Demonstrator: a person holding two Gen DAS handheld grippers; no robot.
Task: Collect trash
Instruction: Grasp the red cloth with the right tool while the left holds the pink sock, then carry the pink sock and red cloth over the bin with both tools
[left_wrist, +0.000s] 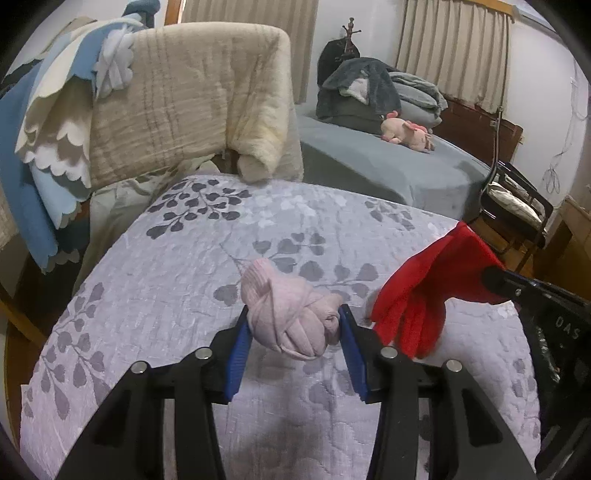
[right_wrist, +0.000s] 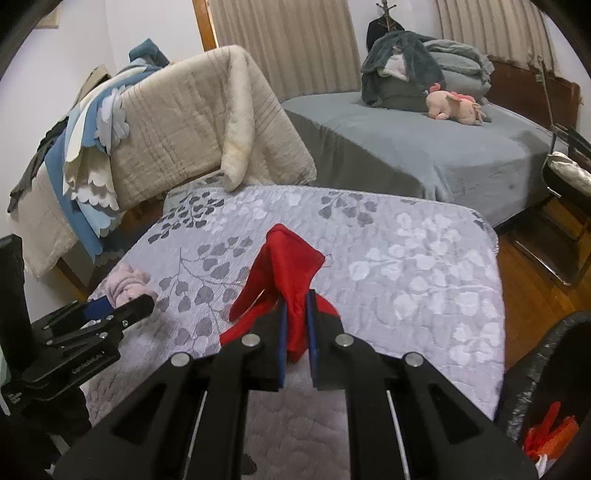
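Observation:
My left gripper (left_wrist: 293, 317) is shut on a pink knotted cloth bundle (left_wrist: 291, 317), held just above the leaf-patterned lilac quilt (left_wrist: 166, 280). The bundle also shows in the right wrist view (right_wrist: 125, 286), with the left gripper (right_wrist: 114, 306) at the left. My right gripper (right_wrist: 295, 306) is shut on a red glove (right_wrist: 288, 266), which sticks up between the blue pads. In the left wrist view the red glove (left_wrist: 417, 295) hangs at the right, fingers down, held by the right gripper (left_wrist: 498, 284).
A black-rimmed bin (right_wrist: 543, 376) with orange-red scraps inside stands at the lower right. A beige blanket (left_wrist: 192, 103) drapes over the chair behind the quilt. A grey bed (right_wrist: 424, 147) with a pink plush toy (right_wrist: 454, 105) lies beyond. Wooden floor (right_wrist: 532, 280) lies to the right.

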